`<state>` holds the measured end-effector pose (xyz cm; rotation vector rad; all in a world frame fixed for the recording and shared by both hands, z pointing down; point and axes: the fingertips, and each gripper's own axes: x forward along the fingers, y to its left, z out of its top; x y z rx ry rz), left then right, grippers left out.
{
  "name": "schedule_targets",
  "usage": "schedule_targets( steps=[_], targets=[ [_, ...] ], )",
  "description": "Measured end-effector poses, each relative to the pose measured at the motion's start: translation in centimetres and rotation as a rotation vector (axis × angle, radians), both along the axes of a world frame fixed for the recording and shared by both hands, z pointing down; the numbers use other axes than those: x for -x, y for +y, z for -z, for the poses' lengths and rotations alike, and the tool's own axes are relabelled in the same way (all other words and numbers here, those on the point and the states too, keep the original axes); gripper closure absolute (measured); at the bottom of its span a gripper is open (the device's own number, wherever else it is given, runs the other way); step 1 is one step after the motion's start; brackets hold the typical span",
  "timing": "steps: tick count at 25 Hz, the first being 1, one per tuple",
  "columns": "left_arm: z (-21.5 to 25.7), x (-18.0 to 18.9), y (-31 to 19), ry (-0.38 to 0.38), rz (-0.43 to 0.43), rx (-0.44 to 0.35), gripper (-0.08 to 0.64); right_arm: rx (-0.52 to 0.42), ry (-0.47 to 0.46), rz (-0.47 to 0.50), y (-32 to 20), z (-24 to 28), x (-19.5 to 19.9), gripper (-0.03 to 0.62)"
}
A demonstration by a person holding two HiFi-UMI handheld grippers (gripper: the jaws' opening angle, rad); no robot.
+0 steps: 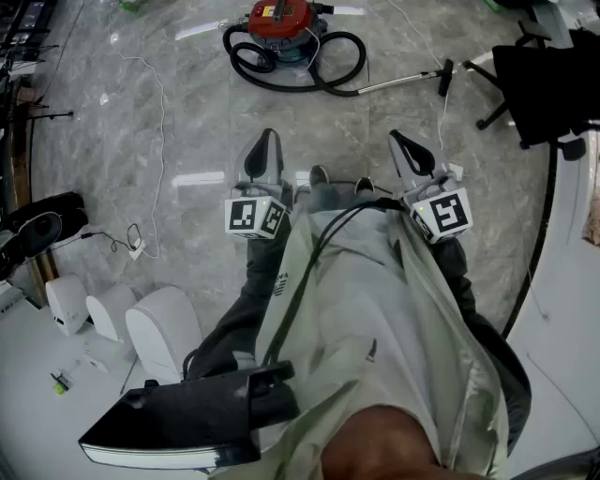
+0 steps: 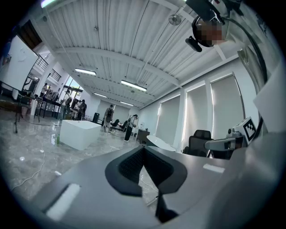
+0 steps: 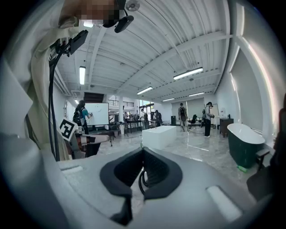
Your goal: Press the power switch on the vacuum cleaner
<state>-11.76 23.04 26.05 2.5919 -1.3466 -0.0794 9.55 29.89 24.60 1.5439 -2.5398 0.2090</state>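
Observation:
The red vacuum cleaner point(image 1: 279, 21) stands on the marble floor at the top of the head view. Its black hose point(image 1: 309, 67) is coiled around it, and a metal wand point(image 1: 398, 82) trails to the right. No power switch can be made out at this distance. My left gripper point(image 1: 267, 141) and right gripper point(image 1: 401, 142) are held side by side, well short of the vacuum and pointing toward it. Both are shut with nothing between the jaws. In each gripper view the left gripper point(image 2: 144, 148) and right gripper point(image 3: 143, 150) have pads meeting at the tip.
A black office chair point(image 1: 542, 75) stands at the upper right beside a white curved table edge point(image 1: 572, 281). White rounded fixtures point(image 1: 161, 328) sit at the lower left. A thin cable point(image 1: 161, 141) runs across the floor on the left. People stand far off near a white block point(image 3: 159, 135).

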Motion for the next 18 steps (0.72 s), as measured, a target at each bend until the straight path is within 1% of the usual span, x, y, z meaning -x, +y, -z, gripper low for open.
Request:
schedule_targets(
  steps=[9,18],
  targets=[
    [-0.6,-0.8,0.5,0.001,-0.022,0.018,0.555,-0.012,-0.007,0.011,-0.2,0.2,0.6,0.591],
    [-1.3,-1.1,0.9,0.003,-0.032,0.041,0.555,0.027,-0.041,-0.014,-0.1,-0.7,0.3,0.591]
  ],
)
